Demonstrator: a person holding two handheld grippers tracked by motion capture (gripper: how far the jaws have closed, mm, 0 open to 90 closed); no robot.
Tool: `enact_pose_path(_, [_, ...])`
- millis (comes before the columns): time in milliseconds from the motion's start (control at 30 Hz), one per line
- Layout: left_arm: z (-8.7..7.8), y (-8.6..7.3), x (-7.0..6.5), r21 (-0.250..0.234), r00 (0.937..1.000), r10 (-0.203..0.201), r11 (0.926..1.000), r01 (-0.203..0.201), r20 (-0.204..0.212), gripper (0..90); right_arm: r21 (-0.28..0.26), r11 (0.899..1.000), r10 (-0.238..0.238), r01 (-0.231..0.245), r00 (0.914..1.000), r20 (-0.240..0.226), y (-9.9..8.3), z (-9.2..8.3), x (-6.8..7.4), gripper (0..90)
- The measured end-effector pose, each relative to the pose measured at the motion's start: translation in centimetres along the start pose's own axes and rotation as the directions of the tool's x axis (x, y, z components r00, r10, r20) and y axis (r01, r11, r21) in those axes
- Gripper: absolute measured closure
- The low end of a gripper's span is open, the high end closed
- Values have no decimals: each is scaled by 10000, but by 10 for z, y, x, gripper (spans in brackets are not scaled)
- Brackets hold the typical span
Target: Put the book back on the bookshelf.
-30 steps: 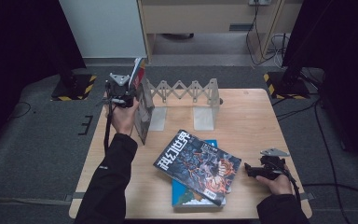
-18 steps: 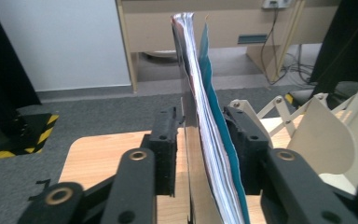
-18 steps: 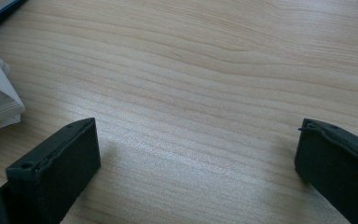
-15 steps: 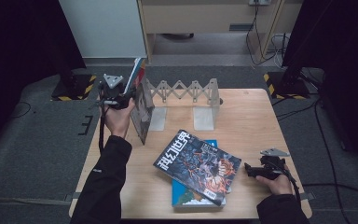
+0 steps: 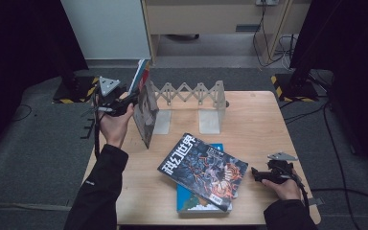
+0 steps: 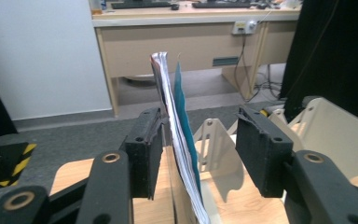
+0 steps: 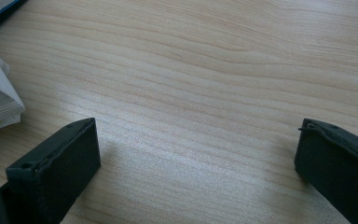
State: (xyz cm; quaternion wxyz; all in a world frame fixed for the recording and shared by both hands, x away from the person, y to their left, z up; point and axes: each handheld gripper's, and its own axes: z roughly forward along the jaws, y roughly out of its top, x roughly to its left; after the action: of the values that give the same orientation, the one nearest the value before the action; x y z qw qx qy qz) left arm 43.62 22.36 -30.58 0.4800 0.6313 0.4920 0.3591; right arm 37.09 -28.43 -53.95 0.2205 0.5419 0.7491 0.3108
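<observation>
Magazines (image 6: 179, 135) stand in the rack (image 5: 191, 96) at the desk's far-left edge; left claw (image 6: 200, 154) has just parted, releasing them.

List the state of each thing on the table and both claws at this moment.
Left claw: jaws have just been opening, pads off the upright books between them.
Upright books: standing on edge, leaning at the rack's left end.
Expanding rack: stretched open, otherwise empty.
Magazine: lying flat, face up, on a blue book.
Right claw: open, empty, resting low over the table.
</observation>
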Motion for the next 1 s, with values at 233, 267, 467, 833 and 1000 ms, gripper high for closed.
enact_pose_path(233, [-19,-2,4,-319,9996,-71,9995,79,273,455,-3,10000,2,-2,10000,0,0,0,0,4])
enact_pose_path(267, [-21,-3,5,-330,9994,-86,9994,97,324,453,-10,10000,-6,6,10000,-7,0,0,0,4])
enact_pose_path(467, [-33,-18,9,-281,9975,-272,9992,291,646,433,-2,10000,3,-3,10000,6,0,0,0,4])
enact_pose_path(833, [-56,-44,16,-235,9937,-547,9981,572,977,398,-10,10000,6,-6,10000,-8,0,0,-1,9])
enact_pose_path(1000, [-61,-59,14,-16,9871,-851,9963,861,1353,379,-20,9999,101,-101,9999,27,0,-1,-1,39])
